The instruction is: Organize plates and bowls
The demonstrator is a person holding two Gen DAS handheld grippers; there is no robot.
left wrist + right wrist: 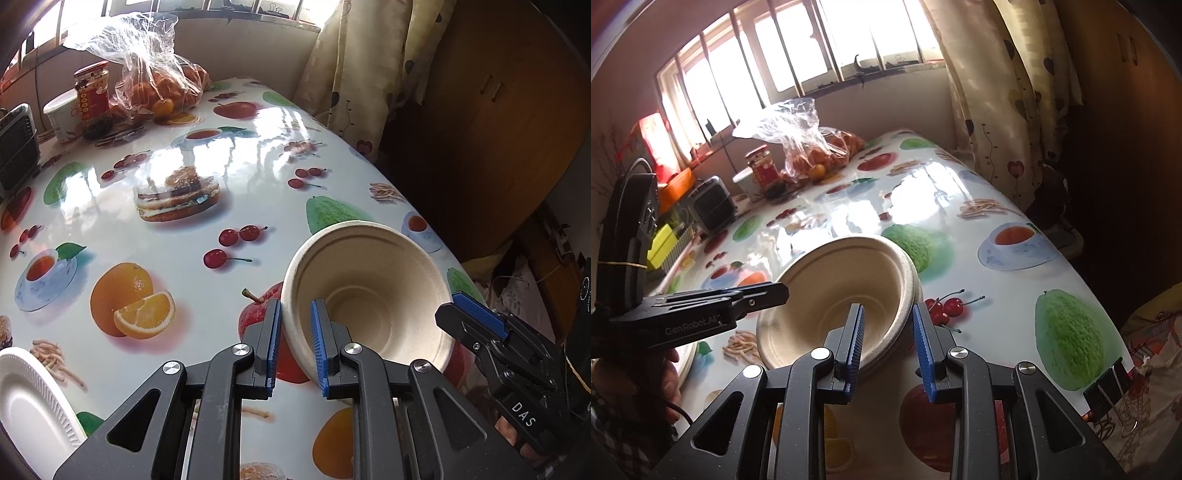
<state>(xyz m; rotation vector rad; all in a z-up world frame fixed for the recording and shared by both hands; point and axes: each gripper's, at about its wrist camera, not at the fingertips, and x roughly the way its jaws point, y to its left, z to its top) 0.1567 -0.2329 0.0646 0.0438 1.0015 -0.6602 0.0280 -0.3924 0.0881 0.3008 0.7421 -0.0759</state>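
Between both grippers, tilted bowl [369, 295], rim pinched

White letters "DAS" stand on the black body of the right gripper [467, 314] beside the bowl [369, 295], and "GenRobot.AI" stands on the side of the left gripper [775, 291] by the same bowl

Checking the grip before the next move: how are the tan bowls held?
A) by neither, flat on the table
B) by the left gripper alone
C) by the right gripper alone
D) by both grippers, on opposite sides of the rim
D: the left gripper and the right gripper each clamp the rim of the tan bowls, which are tilted.
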